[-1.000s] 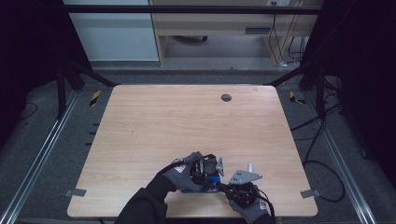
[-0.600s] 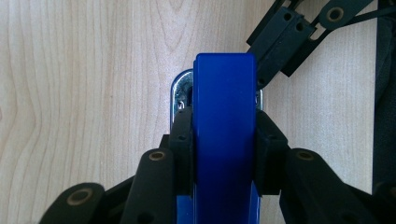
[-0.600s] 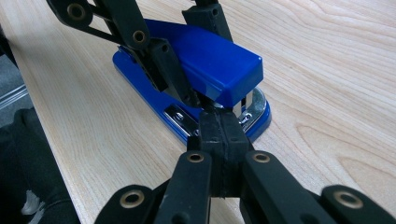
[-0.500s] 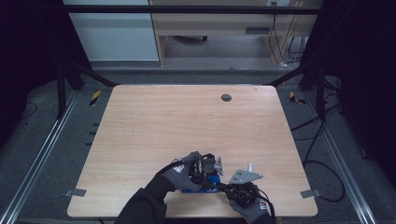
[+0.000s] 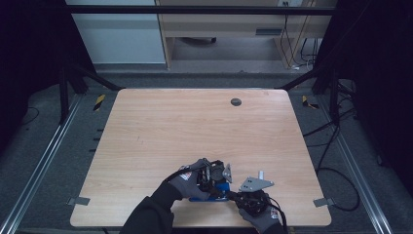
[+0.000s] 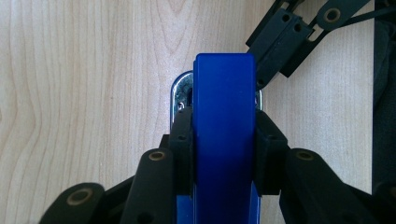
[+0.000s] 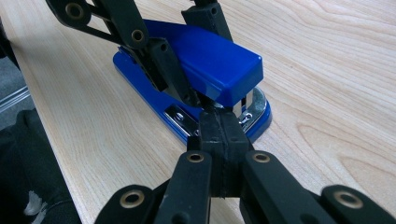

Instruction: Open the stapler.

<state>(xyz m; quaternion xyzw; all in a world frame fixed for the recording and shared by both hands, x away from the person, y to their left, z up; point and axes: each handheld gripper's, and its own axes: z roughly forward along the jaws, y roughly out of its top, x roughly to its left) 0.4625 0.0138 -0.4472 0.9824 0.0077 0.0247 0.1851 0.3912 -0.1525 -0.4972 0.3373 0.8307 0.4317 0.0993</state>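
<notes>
Stapler (image 7: 205, 60): blue, flat on the table (image 5: 170, 126) at its near edge, between both hands.
Left gripper (image 6: 224, 140): jaws clamp the stapler's top arm on both sides.
Right gripper (image 7: 219, 126): jaws pressed together, empty, tips at the stapler's metal mouth.
Advice: keep the clamp square; probe the mouth gently so the base won't skid.
Change: none; both hands as 1 second ago.

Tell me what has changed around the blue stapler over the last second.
Nothing visibly changed. The left gripper stays clamped on the blue stapler, the right gripper stays shut with its tips at the stapler's front, and the stapler rests in the same spot on the table.
</notes>
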